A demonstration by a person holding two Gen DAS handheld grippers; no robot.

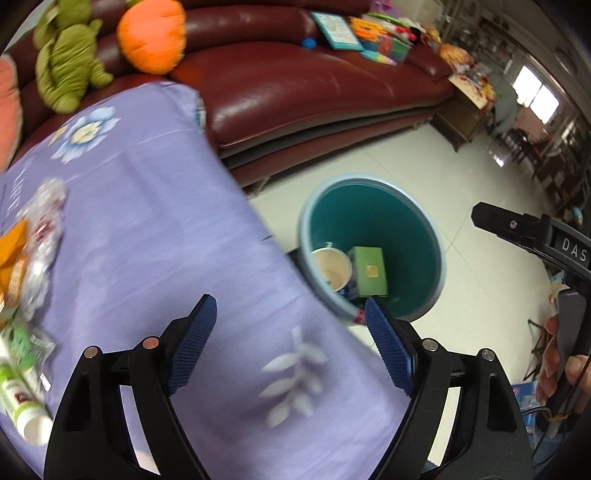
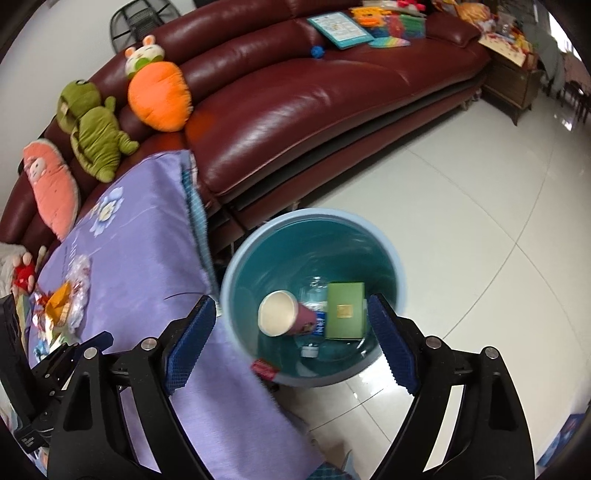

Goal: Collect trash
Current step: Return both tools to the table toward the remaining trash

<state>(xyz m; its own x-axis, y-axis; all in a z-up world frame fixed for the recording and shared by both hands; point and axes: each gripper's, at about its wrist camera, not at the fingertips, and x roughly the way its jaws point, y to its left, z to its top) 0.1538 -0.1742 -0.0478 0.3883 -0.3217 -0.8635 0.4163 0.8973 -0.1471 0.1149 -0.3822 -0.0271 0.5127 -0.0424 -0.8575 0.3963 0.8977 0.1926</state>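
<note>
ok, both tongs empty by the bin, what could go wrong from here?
1. The bin stands hard against the draped purple cloth; a snagged cloth could drag the leftover wrappers off the table.
2. A red packet sits outside the bin wall, easily overlooked.
3. The white bottle lies near the table edge; a careless approach by the left tongs might roll it off.

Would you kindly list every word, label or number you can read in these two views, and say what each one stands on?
"DAS": white letters on the black body of the right gripper, cut off at the picture's edge.
Green box in the bin: gold label, too small to read.
White bottle on the purple cloth: label blurred.
Teal board on the sofa: print too small.
Cloth's pale lettering: blurred.
</note>
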